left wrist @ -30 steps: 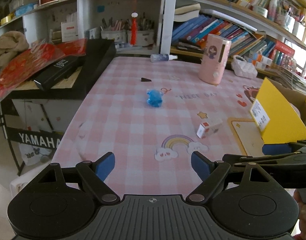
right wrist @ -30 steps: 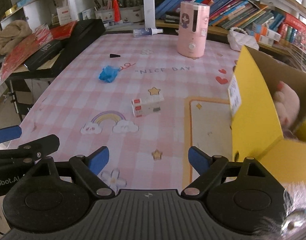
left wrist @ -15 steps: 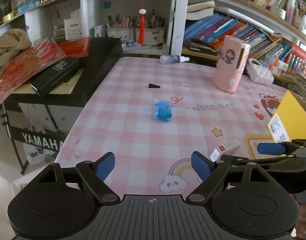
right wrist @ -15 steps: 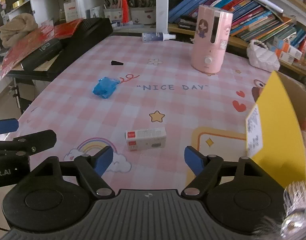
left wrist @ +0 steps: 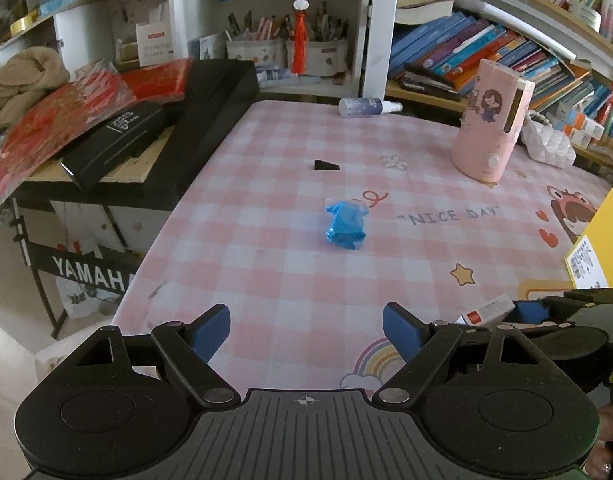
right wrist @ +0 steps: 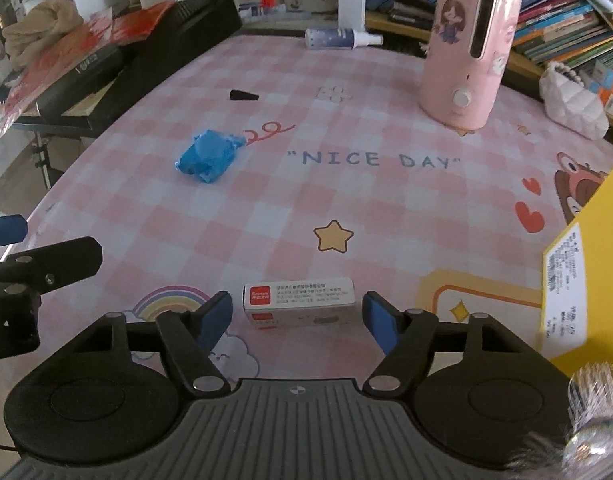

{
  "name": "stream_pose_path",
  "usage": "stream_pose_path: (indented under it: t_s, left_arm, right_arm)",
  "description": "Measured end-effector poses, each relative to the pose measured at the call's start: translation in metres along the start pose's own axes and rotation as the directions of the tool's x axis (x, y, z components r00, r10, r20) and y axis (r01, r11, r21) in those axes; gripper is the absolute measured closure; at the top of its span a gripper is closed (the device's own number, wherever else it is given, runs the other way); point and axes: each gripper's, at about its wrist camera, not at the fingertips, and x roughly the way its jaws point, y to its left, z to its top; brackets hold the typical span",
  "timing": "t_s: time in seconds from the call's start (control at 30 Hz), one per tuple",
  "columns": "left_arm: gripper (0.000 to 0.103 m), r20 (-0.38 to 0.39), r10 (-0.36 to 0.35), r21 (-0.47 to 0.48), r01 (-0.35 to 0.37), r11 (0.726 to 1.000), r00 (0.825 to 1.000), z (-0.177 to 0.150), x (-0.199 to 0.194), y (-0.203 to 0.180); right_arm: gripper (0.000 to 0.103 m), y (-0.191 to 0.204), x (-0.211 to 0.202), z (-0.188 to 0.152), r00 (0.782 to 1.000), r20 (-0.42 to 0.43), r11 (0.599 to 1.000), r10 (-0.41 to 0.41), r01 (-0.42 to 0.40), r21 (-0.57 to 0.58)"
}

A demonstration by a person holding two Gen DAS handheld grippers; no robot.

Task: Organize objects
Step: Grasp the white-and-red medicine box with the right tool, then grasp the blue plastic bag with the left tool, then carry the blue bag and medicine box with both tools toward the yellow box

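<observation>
Right gripper [right wrist: 294, 316] advanced: box [right wrist: 299, 303] now between its open fingers (left gripper [left wrist: 306, 330] open, idle) — close next.

On the desk [right wrist: 386, 216] a small box [right wrist: 299, 303] lies nearest, with a crumpled wrapper [right wrist: 209, 156] farther back to its left. Behind both stands a humidifier [right wrist: 466, 46] at right, and a spray bottle [right wrist: 338, 38] lies at the far edge.

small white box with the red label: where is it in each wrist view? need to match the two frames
Left wrist: the small white box is at lower right, partly hidden behind the right gripper; the left gripper is open, away from it.
Right wrist: bottom centre, lying between the open fingers of the right gripper.
Shared landmark: the crumpled blue wrapper, up and to the left of the box in both.
</observation>
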Motion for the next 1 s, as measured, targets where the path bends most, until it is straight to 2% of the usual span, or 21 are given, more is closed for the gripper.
stream_pose_path:
  t_s: [0.07,0.3,0.5,0.63,0.73,0.8,0.93,1.0]
  left_arm:
    - [0.018,0.000,-0.004,-0.004,0.004,1.000,1.000,0.002,0.003,-0.001]
    - [0.018,0.029,-0.033,-0.003,0.033,0.999,0.999,0.021,0.021,-0.009]
    - [0.025,0.060,-0.043,0.016,0.042,0.999,0.997,0.043,0.050,-0.023]
    - [0.039,0.035,-0.042,0.045,0.040,0.998,0.999,0.053,0.077,-0.032]
    - [0.041,0.011,-0.032,0.044,0.032,0.999,0.999,0.057,0.093,-0.034]
    - [0.048,0.001,-0.031,0.044,0.031,0.999,1.000,0.058,0.099,-0.035]
    - [0.074,-0.027,-0.044,0.043,0.045,0.998,0.999,0.058,0.109,-0.033]
    - [0.075,-0.023,-0.052,0.037,0.053,0.998,0.998,0.057,0.109,-0.030]
  right_arm:
    - [0.051,-0.001,0.001,0.001,1.000,0.009,1.000,0.004,-0.004,-0.014]
    - [0.051,-0.014,-0.013,0.007,0.997,0.074,1.000,0.005,-0.005,-0.004]
    - [0.051,-0.026,-0.024,0.009,0.993,0.116,1.000,-0.010,0.011,-0.008]
    - [0.051,-0.030,-0.029,0.010,0.989,0.145,1.000,-0.019,0.021,-0.016]
    - [0.051,-0.031,-0.032,0.011,0.987,0.159,0.999,-0.022,0.026,-0.026]
    - [0.051,-0.032,-0.033,0.011,0.986,0.163,0.999,-0.026,0.032,-0.033]
    - [0.051,-0.031,-0.033,0.010,0.986,0.164,0.998,-0.032,0.040,-0.046]
    - [0.051,-0.032,-0.034,0.010,0.986,0.163,0.998,-0.039,0.046,-0.041]
